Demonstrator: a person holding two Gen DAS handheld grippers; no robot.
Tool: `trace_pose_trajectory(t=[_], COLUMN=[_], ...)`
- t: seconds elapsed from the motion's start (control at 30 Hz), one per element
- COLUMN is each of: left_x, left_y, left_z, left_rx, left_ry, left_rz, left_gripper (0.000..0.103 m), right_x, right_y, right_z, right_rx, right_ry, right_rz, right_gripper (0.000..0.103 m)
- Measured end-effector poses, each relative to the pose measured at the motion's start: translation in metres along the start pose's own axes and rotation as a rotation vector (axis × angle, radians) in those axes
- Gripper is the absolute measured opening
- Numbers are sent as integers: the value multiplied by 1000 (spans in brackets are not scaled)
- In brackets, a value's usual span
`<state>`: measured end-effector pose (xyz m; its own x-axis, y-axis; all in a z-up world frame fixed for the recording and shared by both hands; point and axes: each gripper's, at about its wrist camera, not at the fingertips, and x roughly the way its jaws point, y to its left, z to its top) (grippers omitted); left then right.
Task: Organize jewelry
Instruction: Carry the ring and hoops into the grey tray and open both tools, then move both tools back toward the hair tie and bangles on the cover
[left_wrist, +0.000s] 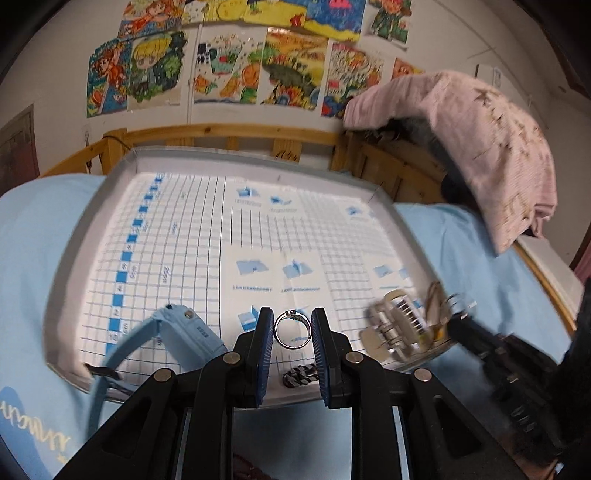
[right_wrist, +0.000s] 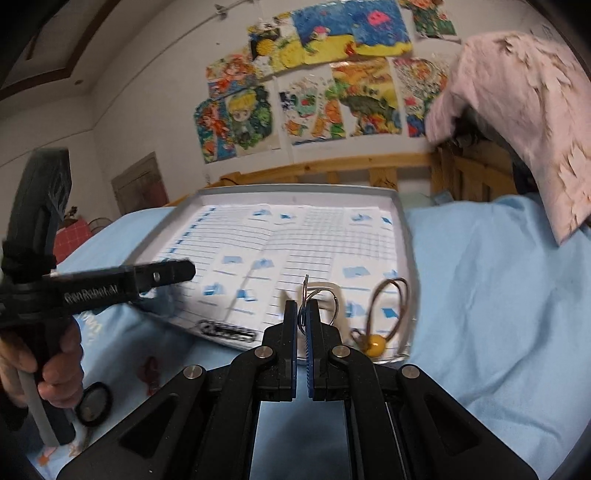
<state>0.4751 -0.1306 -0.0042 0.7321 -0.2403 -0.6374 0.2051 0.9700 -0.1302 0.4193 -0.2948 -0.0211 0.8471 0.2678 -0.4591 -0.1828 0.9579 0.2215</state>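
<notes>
My left gripper (left_wrist: 293, 325) is shut on a silver ring (left_wrist: 293, 329), which stands upright between the blue pads above the near edge of a paper-lined grey tray (left_wrist: 122, 170). In the right wrist view my right gripper (right_wrist: 302, 308) is shut on a thin silver wire hoop (right_wrist: 334, 302) over the tray's near right part (right_wrist: 400, 206). A dark chain bracelet (left_wrist: 300, 374) lies at the near rim, also seen as the chain bracelet (right_wrist: 227, 330). A light blue strap with a case (left_wrist: 184, 332) rests at the near left. A brown hair tie with a yellow bead (right_wrist: 376, 345) lies near the right rim.
The tray sits on a light blue bedsheet (right_wrist: 498, 295) before a wooden bed rail (left_wrist: 221, 131). A pink cloth (left_wrist: 480, 140) hangs at the right. A pale blurred clip (left_wrist: 395, 328) lies by the right gripper (left_wrist: 456, 319). A hand (right_wrist: 55, 369) holds the left gripper (right_wrist: 181, 272); a round dark item (right_wrist: 94, 402) lies on the sheet.
</notes>
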Motion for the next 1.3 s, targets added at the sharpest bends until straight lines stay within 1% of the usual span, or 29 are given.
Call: trace_pose_trajectory(t=[0.1, 0.23, 0.33, 0.4, 0.43, 0.47, 0.5, 0.57, 0.6, 0.63, 0.67, 0.7, 0.77, 0.8, 0.83, 0.9, 0.97, 1.0, 1.07, 1.13, 1.2, 1.3], left_x=[7, 12, 12, 10, 8, 4, 0, -11, -20, -30, -42, -50, -64, -74, -84, -109, -134, -143, -163, -185, -207, -231], left_y=[-2, -4, -2, 0, 1, 2, 3, 6, 7, 8, 8, 9, 7, 6, 4, -2, -6, -7, -9, -8, -7, -6], left_z=[-5, -8, -10, -10, -10, -11, -10, -11, -12, -14, -17, -18, -21, -25, -28, -38, -48, -52, -64, -78, -96, -120], left_rx=[-5, -7, -31, -47, -55, -66, -74, -95, -110, -123, -136, -141, -143, -143, -138, -114, -92, -87, -80, -79, -82, -84], left_ry=[16, 39, 53, 49, 46, 35, 24, -3, -28, -61, -105, -129, -145, -157, -175, -236, -285, -297, -324, -353, -381, -397], left_rz=[7, 13, 2, -5, -7, -15, -23, -42, -52, -56, -57, -63, -77, -74, -65, -31, -12, -5, 16, 43, 69, 101], left_gripper=[20, 20, 20, 20, 21, 22, 26, 42, 63, 79, 81, 81, 82, 86, 94, 103, 103, 103, 103, 103, 103, 103], right_x=[1, 10, 13, 13, 12, 11, 8, -1, -8, -14, -20, -31, -49, -59, -68, -89, -107, -117, -138, -157, -176, -206], right_y=[-9, -13, -14, -15, -15, -16, -16, -15, -15, -15, -15, -14, -12, -10, -8, -3, 3, 7, 16, 23, 29, 42], right_z=[-2, -6, -8, -9, -9, -10, -10, -11, -11, -11, -10, -12, -14, -15, -14, -11, -12, -13, -18, -22, -28, -44], right_rx=[40, 50, 50, 56, 58, 60, 60, 56, 54, 53, 53, 53, 42, 31, 23, 20, 11, 4, -11, -15, -18, -27], right_ry=[-6, 23, 44, 49, 49, 47, 39, 17, 1, -12, -25, -48, -85, -109, -129, -173, -200, -217, -253, -271, -284, -306], right_rz=[-14, -21, -21, -24, -24, -23, -26, -28, -30, -33, -34, -33, -33, -41, -49, -48, -45, -46, -50, -54, -52, -48], right_gripper=[3, 3, 4, 13, 27, 38, 39, 39, 40, 41, 46, 50, 63, 65, 69, 77, 95, 98, 99, 101, 101, 101])
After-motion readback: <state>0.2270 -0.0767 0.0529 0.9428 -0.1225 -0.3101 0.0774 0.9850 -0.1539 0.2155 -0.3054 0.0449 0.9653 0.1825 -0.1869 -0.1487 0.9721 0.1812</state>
